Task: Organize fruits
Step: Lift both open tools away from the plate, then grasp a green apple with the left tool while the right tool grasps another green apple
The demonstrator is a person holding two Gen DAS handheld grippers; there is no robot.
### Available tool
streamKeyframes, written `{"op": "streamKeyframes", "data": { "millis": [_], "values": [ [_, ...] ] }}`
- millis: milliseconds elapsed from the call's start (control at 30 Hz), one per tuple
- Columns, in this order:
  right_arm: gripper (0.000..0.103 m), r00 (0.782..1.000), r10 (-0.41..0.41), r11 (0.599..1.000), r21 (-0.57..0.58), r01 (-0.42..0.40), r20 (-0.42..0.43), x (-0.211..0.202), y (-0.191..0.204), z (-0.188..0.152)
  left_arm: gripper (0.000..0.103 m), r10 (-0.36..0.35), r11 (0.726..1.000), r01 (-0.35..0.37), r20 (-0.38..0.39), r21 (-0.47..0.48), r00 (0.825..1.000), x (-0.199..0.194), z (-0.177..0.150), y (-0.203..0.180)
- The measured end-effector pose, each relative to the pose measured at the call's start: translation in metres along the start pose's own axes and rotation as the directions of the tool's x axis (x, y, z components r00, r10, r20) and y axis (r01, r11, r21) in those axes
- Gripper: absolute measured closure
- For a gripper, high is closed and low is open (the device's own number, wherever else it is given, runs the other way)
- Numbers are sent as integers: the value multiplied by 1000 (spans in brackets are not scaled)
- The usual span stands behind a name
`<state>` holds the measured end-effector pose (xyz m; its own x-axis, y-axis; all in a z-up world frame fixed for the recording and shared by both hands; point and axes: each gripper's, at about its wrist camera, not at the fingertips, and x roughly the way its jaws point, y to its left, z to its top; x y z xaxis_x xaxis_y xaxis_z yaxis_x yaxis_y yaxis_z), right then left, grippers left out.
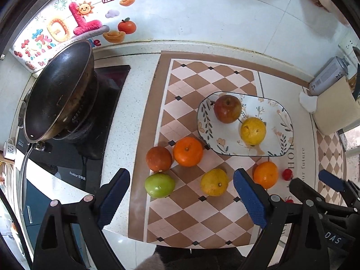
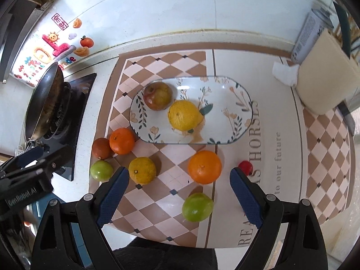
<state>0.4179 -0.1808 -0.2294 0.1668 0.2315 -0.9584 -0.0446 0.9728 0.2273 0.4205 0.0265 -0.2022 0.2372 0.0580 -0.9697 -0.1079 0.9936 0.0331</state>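
Observation:
A floral plate [image 1: 279, 121] [image 2: 225, 94] on the checkered mat holds a red apple [image 1: 227, 108] [image 2: 158, 95] and a yellow citrus [image 1: 253, 131] [image 2: 185, 115]. Loose on the mat lie an orange [image 1: 187, 151] [image 2: 121, 140], a dark red-brown fruit [image 1: 158, 158] [image 2: 101, 148], a green fruit [image 1: 159, 185] [image 2: 101, 170], a yellow-green citrus [image 1: 214, 182] [image 2: 142, 170], a second orange [image 1: 265, 174] [image 2: 204, 167], a small red fruit [image 1: 287, 174] [image 2: 245, 167] and a lime-green fruit [image 2: 197, 206]. My left gripper [image 1: 181, 181] is open and empty above the loose fruits. My right gripper [image 2: 177, 180] is open and empty.
A black wok [image 1: 58, 94] [image 2: 41, 103] sits on the stove at the left. A cutting board [image 1: 335, 105] [image 2: 324, 76], a grey carton [image 1: 326, 76] and a crumpled tissue [image 2: 284, 72] stand at the right. The tiled wall carries stickers.

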Motion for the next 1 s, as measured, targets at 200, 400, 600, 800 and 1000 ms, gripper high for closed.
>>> {"op": "streamKeyframes", "data": {
  "millis": [200,400,600,800,1000],
  "values": [
    [10,993,1,998,56,5,-115,42,-22,-33,3,48,999,-49,-52,-15,998,24,-16,21],
    [10,979,12,992,127,14,-205,88,-45,-65,3,72,995,-83,-172,-59,983,68,-43,45],
    [10,971,35,986,165,5,-238,113,-52,-77,3,94,994,-104,-239,-32,966,110,-51,46],
    [10,962,29,987,158,15,-270,128,-47,-79,3,52,996,-73,-313,-56,948,150,-43,48],
    [17,955,37,987,162,11,-293,144,-41,-79,31,-26,997,3,-325,-72,945,170,-39,47]
  ]
}}
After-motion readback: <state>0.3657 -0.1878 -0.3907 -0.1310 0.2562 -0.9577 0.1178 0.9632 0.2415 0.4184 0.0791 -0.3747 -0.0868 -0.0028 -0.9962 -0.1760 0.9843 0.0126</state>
